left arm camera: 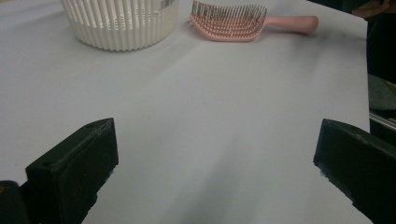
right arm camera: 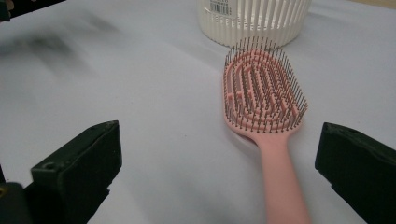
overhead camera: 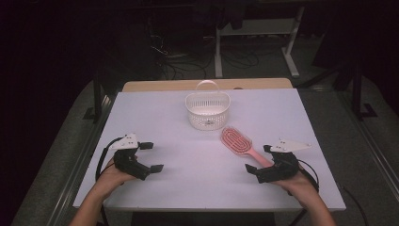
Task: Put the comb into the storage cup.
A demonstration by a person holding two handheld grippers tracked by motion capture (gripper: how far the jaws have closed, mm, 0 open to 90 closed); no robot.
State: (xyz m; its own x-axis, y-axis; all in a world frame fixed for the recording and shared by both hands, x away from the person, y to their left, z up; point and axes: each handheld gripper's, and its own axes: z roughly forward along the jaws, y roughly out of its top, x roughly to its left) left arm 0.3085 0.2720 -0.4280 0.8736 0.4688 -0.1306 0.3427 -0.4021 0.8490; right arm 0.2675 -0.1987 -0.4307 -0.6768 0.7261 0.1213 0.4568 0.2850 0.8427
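Brush (right arm camera: pixel 264 95) handle sits btwn wide-open, empty right gripper (right arm camera: pixel 217 172); best to clamp mid-handle, squarely, w/ left gripper (left arm camera: pixel 215 163) open, idle.

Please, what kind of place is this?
Probably a lab or workshop set up for recording: a white table in a dark room, loose cables on the floor, and another table's metal legs behind.

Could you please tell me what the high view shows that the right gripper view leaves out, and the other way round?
High view alone: both hands, the left gripper and right gripper held open above the table, and the basket's arched handle. Right gripper view alone: the hairbrush's separate bristles, pointing up. Both share the pink hairbrush lying beside the white basket.
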